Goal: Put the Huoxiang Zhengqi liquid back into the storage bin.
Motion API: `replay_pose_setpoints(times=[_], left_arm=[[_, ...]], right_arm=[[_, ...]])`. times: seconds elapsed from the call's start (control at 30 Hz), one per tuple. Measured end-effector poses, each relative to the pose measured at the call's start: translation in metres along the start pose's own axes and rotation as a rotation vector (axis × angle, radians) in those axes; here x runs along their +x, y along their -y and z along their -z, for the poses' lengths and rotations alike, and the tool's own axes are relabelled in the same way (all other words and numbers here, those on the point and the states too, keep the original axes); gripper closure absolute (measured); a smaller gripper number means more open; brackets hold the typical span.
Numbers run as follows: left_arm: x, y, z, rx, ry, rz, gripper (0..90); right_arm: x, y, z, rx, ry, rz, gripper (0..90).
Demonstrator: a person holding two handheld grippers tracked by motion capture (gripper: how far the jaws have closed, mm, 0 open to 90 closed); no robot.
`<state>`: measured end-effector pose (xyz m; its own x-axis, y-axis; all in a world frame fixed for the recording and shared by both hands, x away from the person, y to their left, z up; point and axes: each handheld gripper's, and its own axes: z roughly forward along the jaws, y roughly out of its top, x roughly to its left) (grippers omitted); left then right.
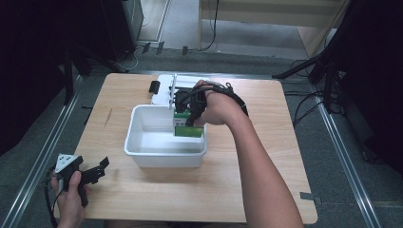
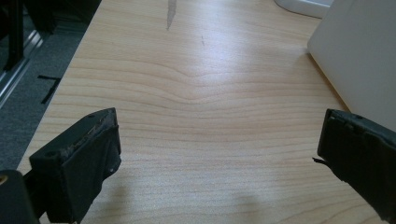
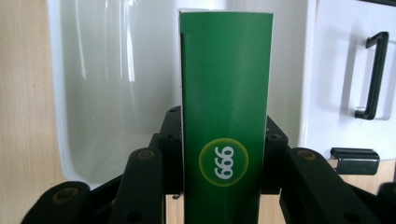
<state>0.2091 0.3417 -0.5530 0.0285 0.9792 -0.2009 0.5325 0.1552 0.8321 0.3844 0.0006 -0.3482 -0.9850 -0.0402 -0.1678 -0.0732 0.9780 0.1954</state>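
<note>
Right gripper [image 1: 190,110] clamps a green box [image 3: 226,116] over the white bin [image 1: 142,152], seemingly its far-right corner; left gripper [image 1: 97,169], jaws wide, sits left of the bin

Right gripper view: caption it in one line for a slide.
Right gripper shut on a green box, held over the white bin.

Box [image 1: 183,124] in bin [image 1: 142,154]; lid [image 1: 162,90] behind bin.

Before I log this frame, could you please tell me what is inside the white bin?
The right tool holds a green box in the bin, at its far right. The floor looks bare, but the near wall hides part of it.
</note>
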Motion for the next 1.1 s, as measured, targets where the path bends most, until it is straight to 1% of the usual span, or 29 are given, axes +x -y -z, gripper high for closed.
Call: replay_pose_setpoints(times=[0.03,0.1,0.2,0.23,0.37,0.43,0.53,0.57,0.6,0.67,0.7,0.77,0.93,1.0,1.03,1.07,1.1], left_arm=[[0.0,0.0,0.0,0.001,-0.002,0.0,0.1],[0.0,0.0,0.0,0.001,0.0,0.002,0.1],[0.0,0.0,0.0,0.001,0.0,-0.001,0.1],[0.0,0.0,0.0,0.001,0.0,-0.001,0.1],[0.0,0.0,0.0,-0.002,0.0,0.002,0.1],[0.0,0.0,0.0,-0.001,0.0,0.001,0.1],[0.0,0.0,0.0,-0.002,0.0,0.002,0.2],[0.0,0.0,0.0,-0.002,0.0,0.003,0.1],[0.0,0.0,0.0,-0.001,-0.001,0.002,0.1],[0.0,0.0,0.0,-0.002,0.0,0.002,0.1],[0.0,0.0,0.0,-0.001,0.0,0.002,0.1],[0.0,0.0,0.0,-0.001,0.0,0.003,0.1],[0.0,0.0,0.0,-0.001,0.0,0.003,0.1],[0.0,0.0,0.0,-0.001,0.0,0.003,0.1],[0.0,0.0,0.0,-0.001,0.0,0.004,0.1],[0.0,0.0,0.0,-0.001,0.001,0.004,0.1],[0.0,0.0,0.0,-0.001,0.001,0.004,0.1]], right_arm=[[-0.001,0.0,-0.002,0.002,-0.002,0.008,63.7],[-0.001,0.0,-0.007,0.01,-0.004,0.0,63.6],[-0.003,-0.001,-0.014,0.016,-0.003,0.006,63.5],[-0.002,-0.001,-0.016,0.022,0.0,0.001,63.5],[-0.003,-0.003,-0.023,0.041,0.009,0.013,63.2],[-0.003,-0.004,-0.027,0.056,0.013,0.012,63.1],[-0.004,-0.005,-0.033,0.06,0.004,0.015,62.9],[-0.004,-0.005,-0.034,0.066,0.001,0.005,62.9],[-0.005,-0.004,-0.037,0.062,0.001,0.015,62.9],[-0.005,-0.004,-0.04,0.07,-0.005,-0.001,62.9],[-0.006,-0.003,-0.042,0.067,-0.007,0.001,62.2],[-0.007,-0.004,-0.043,0.045,-0.012,-0.008,62.9],[-0.007,-0.007,-0.043,0.043,-0.01,-0.01,62.6],[-0.007,-0.008,-0.043,0.044,-0.006,-0.018,61.8],[-0.007,-0.008,-0.043,0.034,-0.001,-0.012,60.8],[-0.008,-0.008,-0.042,0.024,0.008,-0.019,59.5],[-0.008,-0.008,-0.04,0.015,0.016,-0.036,58.9]])
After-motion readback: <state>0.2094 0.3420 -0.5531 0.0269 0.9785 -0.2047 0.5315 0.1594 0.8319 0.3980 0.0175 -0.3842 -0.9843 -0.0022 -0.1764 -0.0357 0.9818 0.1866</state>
